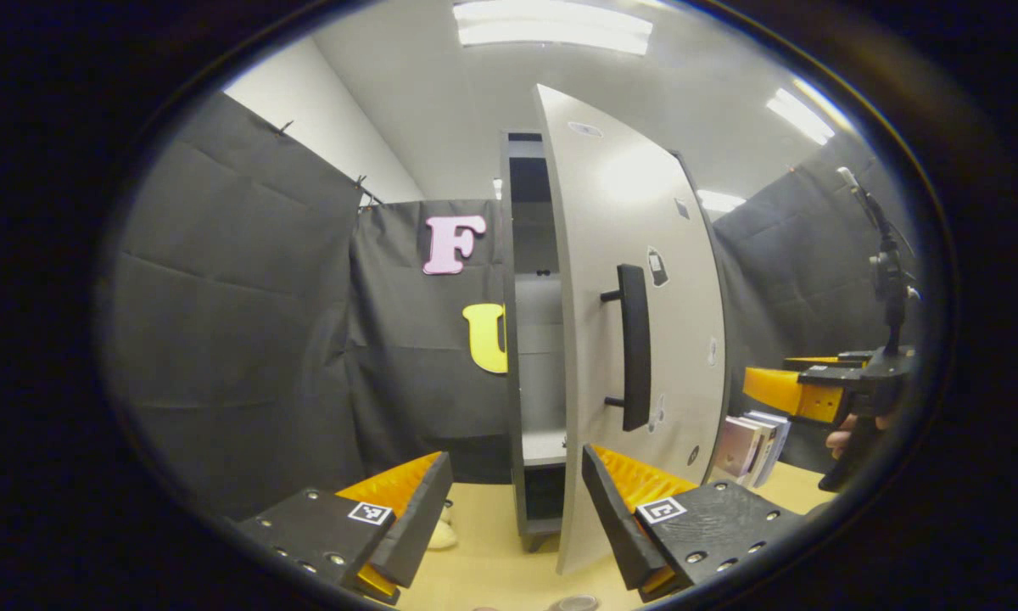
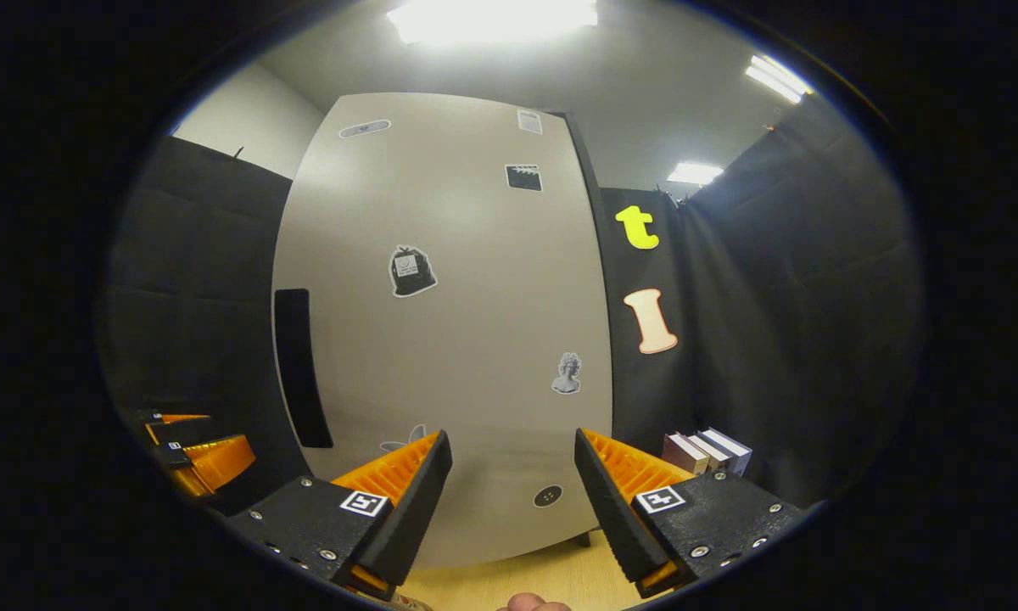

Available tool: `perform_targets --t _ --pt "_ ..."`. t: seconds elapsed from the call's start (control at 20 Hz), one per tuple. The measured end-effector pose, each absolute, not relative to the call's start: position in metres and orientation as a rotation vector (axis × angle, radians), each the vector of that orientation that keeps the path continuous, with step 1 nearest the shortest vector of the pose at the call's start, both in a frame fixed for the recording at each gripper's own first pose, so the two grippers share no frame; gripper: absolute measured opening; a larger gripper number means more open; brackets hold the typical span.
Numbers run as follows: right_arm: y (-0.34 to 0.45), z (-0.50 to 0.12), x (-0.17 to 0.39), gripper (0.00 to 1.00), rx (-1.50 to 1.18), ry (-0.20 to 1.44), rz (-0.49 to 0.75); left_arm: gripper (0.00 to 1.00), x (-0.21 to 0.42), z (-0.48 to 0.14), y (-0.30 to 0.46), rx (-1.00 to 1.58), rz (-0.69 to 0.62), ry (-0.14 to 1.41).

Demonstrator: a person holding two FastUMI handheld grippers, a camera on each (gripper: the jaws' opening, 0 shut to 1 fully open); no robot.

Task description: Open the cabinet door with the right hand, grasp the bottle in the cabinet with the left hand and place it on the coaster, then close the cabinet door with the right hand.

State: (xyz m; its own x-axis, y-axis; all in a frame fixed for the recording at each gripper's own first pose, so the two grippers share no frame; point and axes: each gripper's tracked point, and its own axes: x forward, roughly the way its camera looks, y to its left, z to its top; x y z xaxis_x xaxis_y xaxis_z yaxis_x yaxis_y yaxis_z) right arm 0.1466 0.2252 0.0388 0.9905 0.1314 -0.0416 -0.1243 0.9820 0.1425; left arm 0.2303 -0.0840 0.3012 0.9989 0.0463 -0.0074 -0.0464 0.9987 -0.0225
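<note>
- In the left gripper view, the left gripper (image 1: 516, 501) has its fingers spread wide apart, with nothing between them, above the light wooden worktop (image 1: 492, 568).
- Ahead of it the cabinet (image 1: 530, 356) stands on the worktop with its cabinet door (image 1: 645, 339) partly open; the door edge faces the camera.
- A dark vertical handle (image 1: 634, 344) sits on the outer face of the door.
- The shelves I can see through the gap carry no bottle that I can tell.
- The right gripper (image 2: 513, 496) is also open and empty, pointing at the door's outer face, apart from it.
- Some books (image 2: 706, 451) stand to the right of the cabinet.
- At the bottom edge of the left gripper view a small round thing (image 1: 573, 603) lies on the worktop; I cannot tell if it is the coaster.
</note>
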Motion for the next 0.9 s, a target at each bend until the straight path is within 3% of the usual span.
perform_targets --t 0.05,0.1,0.35,0.4,0.9 --pt "0.225 0.038 0.144 0.9 0.128 0.056 0.132 0.94 0.23 0.3 -0.083 -0.018 0.047 0.014" --pt "0.226 0.038 0.144 0.9 0.116 0.057 0.138 0.84 0.23 0.299 -0.083 -0.015 0.045 0.019" --pt "0.225 0.045 0.143 0.91 0.089 0.04 0.148 0.94 0.23 0.3 -0.093 -0.03 0.015 0.021" --pt "0.225 0.047 0.143 0.91 0.089 0.038 0.149 0.89 0.231 0.301 -0.093 -0.028 0.014 0.017" --pt "0.221 0.049 0.147 0.91 0.09 0.043 0.147 0.89 0.234 0.303 -0.097 -0.017 0.001 0.016"
